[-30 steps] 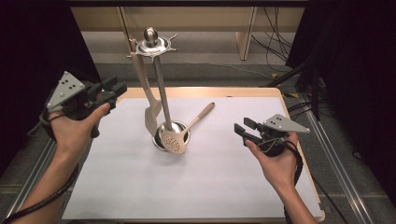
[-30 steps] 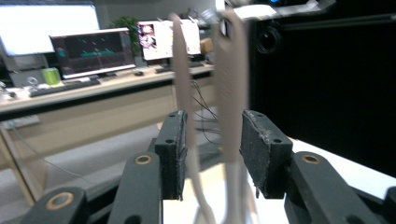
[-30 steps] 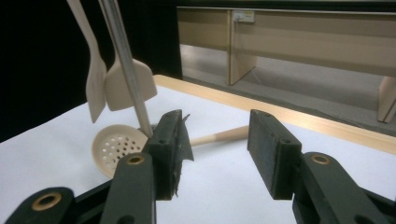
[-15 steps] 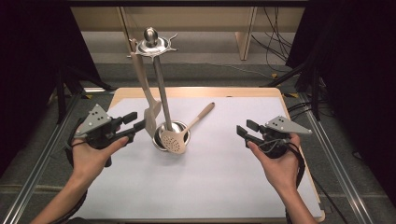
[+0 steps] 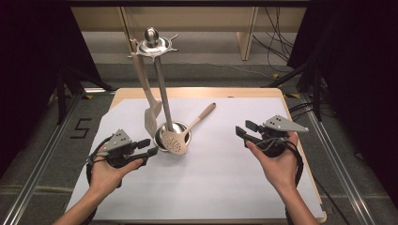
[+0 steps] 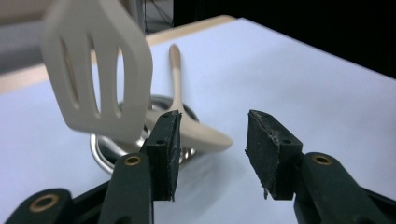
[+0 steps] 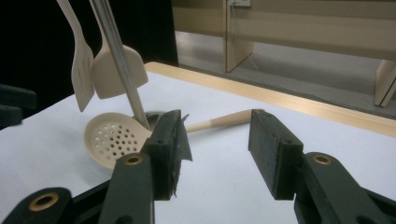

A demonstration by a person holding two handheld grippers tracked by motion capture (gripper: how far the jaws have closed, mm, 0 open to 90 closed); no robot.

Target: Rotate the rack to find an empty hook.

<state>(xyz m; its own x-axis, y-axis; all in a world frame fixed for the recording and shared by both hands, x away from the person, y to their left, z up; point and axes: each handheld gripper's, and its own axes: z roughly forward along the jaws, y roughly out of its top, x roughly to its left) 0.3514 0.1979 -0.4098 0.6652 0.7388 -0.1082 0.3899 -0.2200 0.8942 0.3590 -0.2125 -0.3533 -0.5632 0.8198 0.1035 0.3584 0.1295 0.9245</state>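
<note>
The left hand-held gripper [image 5: 151, 146] sits low over the white bench [image 5: 225, 187], at the left in the high view. Its jaws have just been opening. They stand apart with nothing between them, so it is released. It points at the metal stand [image 5: 159, 84] and is near the stand's round base [image 5: 180, 129] but does not touch it.

A slotted spatula [image 5: 150, 119] hangs from the top of the stand. The high view shows it thin, from the side. The left gripper view shows its flat face with long slots [image 6: 98, 74] (big and a bit blurry, because it is close).

The skimmer spoon [image 5: 174, 140] lies on the bench with its bowl leaning on the stand's base and its handle [image 5: 204, 115] pointing away toward the far right. In the left gripper view the bowl's edge [image 6: 205, 137] shows between the two jaws, farther back. You cannot see its holes there. The right gripper view shows the holes [image 7: 114, 137] well.

That view also shows two tools hanging, the narrow spatula [image 7: 81, 70] and a wider turner [image 7: 119, 65] behind the pole.

The right hand-held gripper [image 5: 244, 133] is well apart from the spoon, held above the bench at the right. Its jaws are wide apart and hold nothing, so it is released too.
</note>
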